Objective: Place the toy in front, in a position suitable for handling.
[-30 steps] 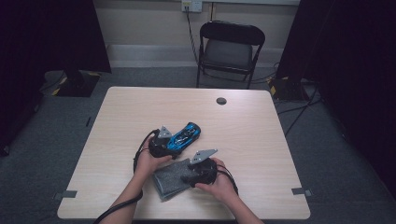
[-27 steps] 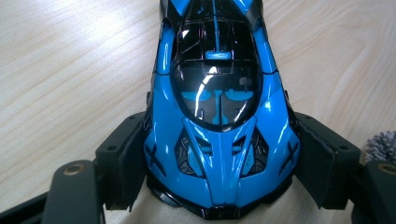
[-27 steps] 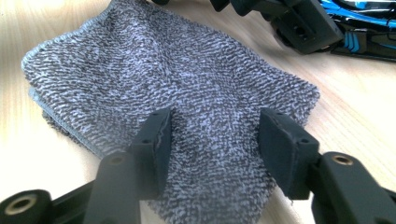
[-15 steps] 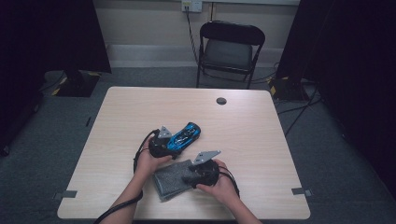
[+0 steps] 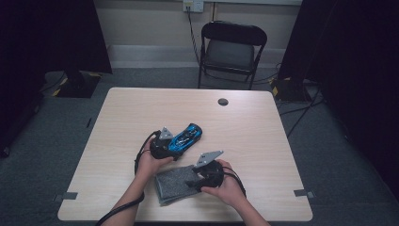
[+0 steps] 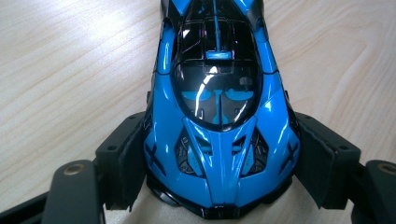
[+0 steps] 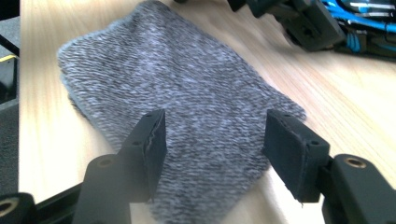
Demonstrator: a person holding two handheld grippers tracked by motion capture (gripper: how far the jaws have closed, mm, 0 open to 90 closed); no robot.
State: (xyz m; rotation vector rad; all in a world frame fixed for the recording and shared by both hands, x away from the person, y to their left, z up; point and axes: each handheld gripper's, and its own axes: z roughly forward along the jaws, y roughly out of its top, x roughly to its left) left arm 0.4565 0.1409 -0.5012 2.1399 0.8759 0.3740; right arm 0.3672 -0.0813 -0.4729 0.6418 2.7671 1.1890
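- Blue toy car [image 6: 219, 116] sits on the desk [image 5: 263, 136], clamped at both flanks by the left hand-held gripper [image 6: 219, 163].
- Grey knitted cloth [image 7: 173, 102] lies flat near the desk's front edge.
- Right hand-held gripper [image 7: 215, 149] hangs over the cloth, its jaws just opening wider, pads gripping nothing.

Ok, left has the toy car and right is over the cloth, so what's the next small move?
Probably lower the right gripper and close it on the near edge of the grey cloth. Its jaws have just been opening and stand apart above the flat cloth, pressing nothing, while the left gripper already clamps the blue toy car.
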